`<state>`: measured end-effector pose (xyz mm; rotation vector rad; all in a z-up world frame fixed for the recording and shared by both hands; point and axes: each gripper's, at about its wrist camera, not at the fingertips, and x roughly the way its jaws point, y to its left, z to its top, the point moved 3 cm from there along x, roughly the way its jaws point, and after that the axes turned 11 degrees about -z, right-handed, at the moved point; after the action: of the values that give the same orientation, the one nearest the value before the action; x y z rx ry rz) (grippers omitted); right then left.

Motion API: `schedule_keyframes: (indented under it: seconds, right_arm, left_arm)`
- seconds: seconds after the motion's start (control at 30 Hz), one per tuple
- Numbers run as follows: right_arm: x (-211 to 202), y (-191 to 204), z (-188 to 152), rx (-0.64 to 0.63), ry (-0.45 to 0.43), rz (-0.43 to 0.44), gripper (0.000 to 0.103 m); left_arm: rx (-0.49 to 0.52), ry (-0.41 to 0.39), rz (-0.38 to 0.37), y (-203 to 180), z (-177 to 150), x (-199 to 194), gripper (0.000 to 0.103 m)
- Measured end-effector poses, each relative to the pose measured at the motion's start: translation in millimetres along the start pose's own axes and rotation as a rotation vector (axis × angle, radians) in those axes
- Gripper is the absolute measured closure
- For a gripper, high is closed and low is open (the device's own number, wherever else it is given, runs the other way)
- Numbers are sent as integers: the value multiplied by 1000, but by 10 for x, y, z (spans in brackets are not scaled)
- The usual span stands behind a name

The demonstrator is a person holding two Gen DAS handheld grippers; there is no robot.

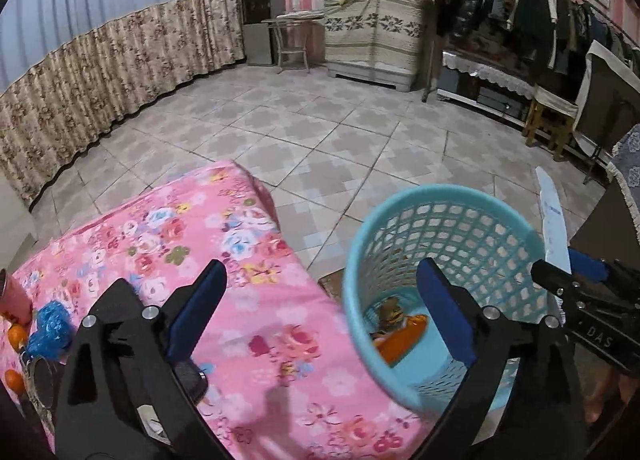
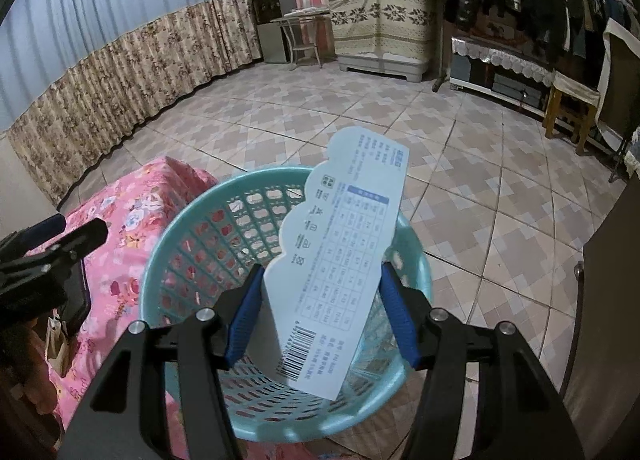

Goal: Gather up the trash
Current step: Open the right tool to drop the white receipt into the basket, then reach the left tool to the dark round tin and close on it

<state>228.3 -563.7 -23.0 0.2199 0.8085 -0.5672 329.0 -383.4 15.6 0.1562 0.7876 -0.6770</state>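
The basket (image 2: pixel 192 260) at six o'clock is pale turquoise, its wall a lattice of small holes; an orange wrapper (image 1: pixel 404 334) lies at its bottom. The card (image 2: pixel 344 260) over it is light blue-white with a printed table and a black barcode. The cloth (image 1: pixel 224 260) at eight o'clock is pink with blue, red and white flowers. The floor tiles (image 1: pixel 320 131) are beige in a stepped diamond pattern. The curtain (image 1: pixel 100 79) at ten o'clock is tan floral below, bluish above. Both grippers' pads (image 2: pixel 240 324) are blue on black frames.
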Motion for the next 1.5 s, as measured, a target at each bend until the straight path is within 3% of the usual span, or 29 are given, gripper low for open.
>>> schedule_keyframes:
  seconds: [0.2, 0.27, 0.33, 0.43, 0.63, 1.1, 1.27, 1.5]
  right_arm:
    - [103, 177, 7, -14, 5, -18, 45]
    - [124, 175, 17, 3, -5, -25, 36]
    - [125, 144, 41, 42, -18, -37, 18]
    - [104, 123, 62, 77, -22, -43, 14]
    - [91, 167, 71, 34, -33, -97, 12]
    - [-144, 265, -38, 46, -50, -83, 7]
    - [-318, 453, -199, 26, -53, -61, 7]
    - [-718, 983, -285, -11, -86, 9, 4]
  left_arm:
    - [-36, 1, 6, 168, -32, -21, 9]
    - [-42, -1, 11, 198, -46, -31, 8]
    - [-48, -2, 18, 239, -54, -39, 8]
    - [-55, -2, 20, 277, -65, -49, 8]
    - [-45, -9, 45, 336, -79, -97, 8]
    - [-93, -39, 60, 567, -258, -481, 5]
    - [-133, -35, 53, 737, -516, -714, 5]
    - [-170, -67, 142, 1190, -998, -1385, 5]
